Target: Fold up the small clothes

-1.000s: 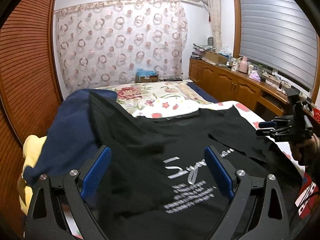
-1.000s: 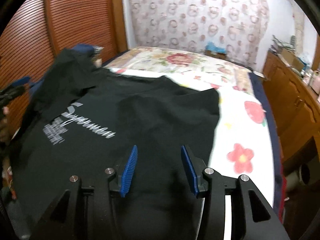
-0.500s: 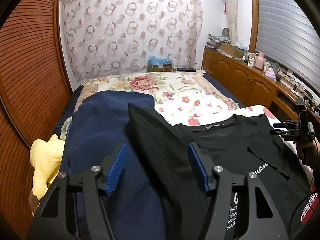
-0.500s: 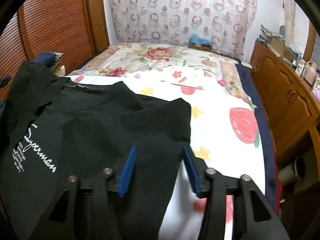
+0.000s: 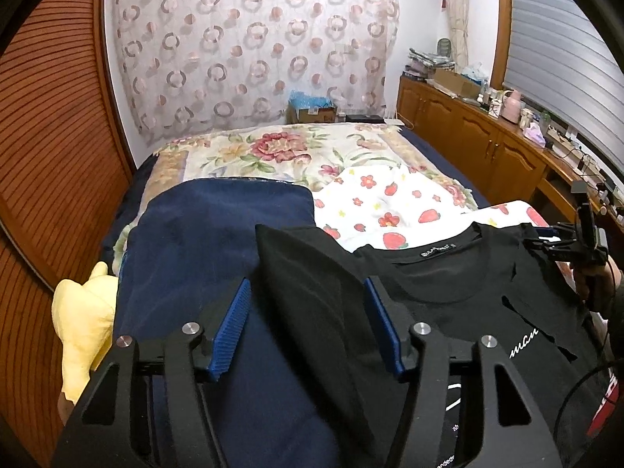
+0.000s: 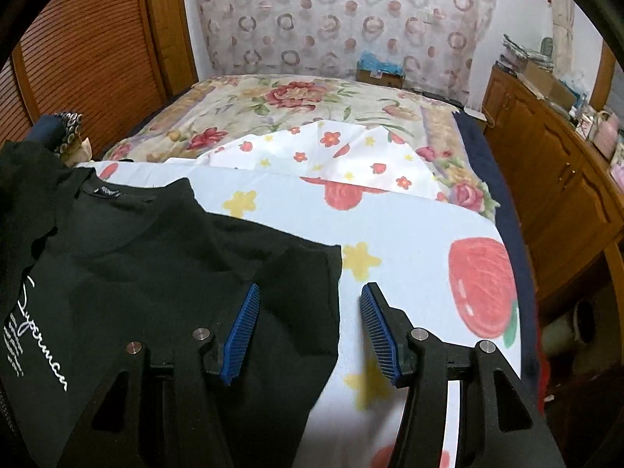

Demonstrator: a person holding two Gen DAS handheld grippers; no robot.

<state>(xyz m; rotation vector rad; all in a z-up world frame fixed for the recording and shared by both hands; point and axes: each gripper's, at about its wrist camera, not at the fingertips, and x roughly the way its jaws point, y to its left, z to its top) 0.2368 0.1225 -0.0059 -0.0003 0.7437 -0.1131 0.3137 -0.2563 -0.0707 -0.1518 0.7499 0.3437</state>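
Left wrist view – tool: the left gripper [image 5: 306,325] has its blue ribbed fingers [image 5: 230,329] spread wide, gripping nothing; a raised ridge of the black cotton T-shirt with white script print [image 5: 448,284] runs between them.
Left wrist view – garment: it lies on the strawberry-print white sheet [image 5: 390,199], its left sleeve draped over the folded navy blanket [image 5: 218,241] toward 9 o'clock. A yellow plush toy [image 5: 84,323] sits beyond.
Left wrist view – other tool: the right gripper [image 5: 546,240] shows at 3 o'clock near the far shoulder; I cannot tell its opening from here.
Right wrist view – tool: jaws stand wide apart, empty, straddling the shirt's right sleeve edge [image 6: 335,296].
Right wrist view – advice: I'd say pinch each sleeve at the hem, a single layer only, then carry both inward together so the collar stays centred.
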